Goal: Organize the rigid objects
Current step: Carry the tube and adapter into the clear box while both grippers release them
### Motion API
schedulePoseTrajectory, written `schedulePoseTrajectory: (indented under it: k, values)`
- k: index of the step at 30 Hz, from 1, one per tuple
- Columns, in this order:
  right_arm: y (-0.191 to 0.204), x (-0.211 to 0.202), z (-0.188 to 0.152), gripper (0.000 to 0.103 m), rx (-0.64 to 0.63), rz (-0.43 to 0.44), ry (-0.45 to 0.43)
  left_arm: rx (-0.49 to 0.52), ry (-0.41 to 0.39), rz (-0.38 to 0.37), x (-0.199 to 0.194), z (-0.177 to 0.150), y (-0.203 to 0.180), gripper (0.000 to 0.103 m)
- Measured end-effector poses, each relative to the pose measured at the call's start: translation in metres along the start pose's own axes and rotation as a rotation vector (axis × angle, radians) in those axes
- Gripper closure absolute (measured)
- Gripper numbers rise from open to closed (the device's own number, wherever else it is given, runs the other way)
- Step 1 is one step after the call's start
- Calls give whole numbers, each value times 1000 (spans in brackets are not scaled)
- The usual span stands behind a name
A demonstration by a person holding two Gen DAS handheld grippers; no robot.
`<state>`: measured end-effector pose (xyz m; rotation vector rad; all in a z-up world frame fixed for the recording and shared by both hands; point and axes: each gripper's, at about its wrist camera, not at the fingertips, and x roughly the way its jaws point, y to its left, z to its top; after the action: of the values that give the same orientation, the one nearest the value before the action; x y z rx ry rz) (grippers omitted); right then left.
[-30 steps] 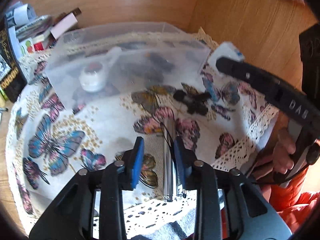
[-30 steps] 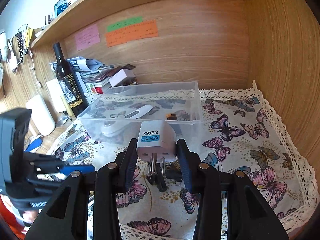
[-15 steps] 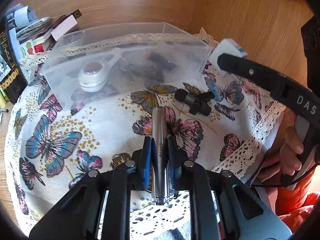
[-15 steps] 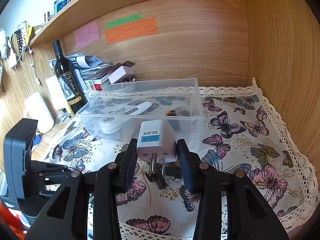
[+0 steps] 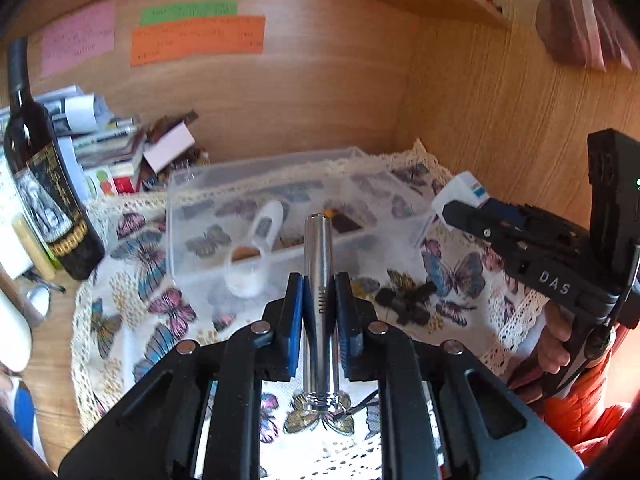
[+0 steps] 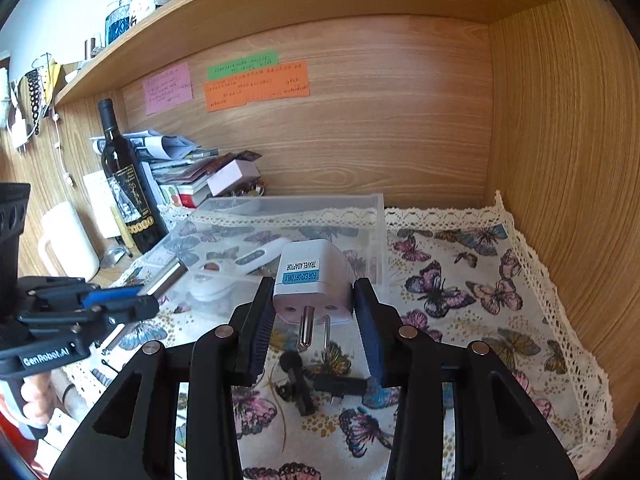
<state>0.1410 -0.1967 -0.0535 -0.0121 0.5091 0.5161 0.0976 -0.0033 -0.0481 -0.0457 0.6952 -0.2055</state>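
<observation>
Both tools loaded, held above the butterfly cloth in front of the clear bin.

Left tool (image 5: 319, 306): blue pads clamped on a metal tube (image 5: 319, 280), tube pointing forward toward the clear bin (image 5: 280, 216), lifted off the butterfly cloth (image 5: 132, 308). Right tool (image 6: 314, 320): clamped on a white travel adapter (image 6: 314, 280), prongs facing the camera, held near the bin's front right corner. In the bin: a white thermometer (image 5: 256, 248) and some small dark items, too blurred to name. On the cloth between tools: a small black adapter (image 6: 320, 382). A wine bottle (image 6: 126, 192) stands left of the bin, on the counter (image 5: 52, 344).
</observation>
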Motion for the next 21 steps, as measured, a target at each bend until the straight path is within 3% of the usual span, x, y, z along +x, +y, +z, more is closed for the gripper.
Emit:
schedulePoseTrajectory:
  k: [11, 21]
  values:
    - [4, 15, 30, 67, -47, -8, -38, 3, -22, 16, 16, 50, 13, 88]
    - [7, 57, 38, 67, -70, 3, 33, -30, 28, 49, 60, 75, 32, 88]
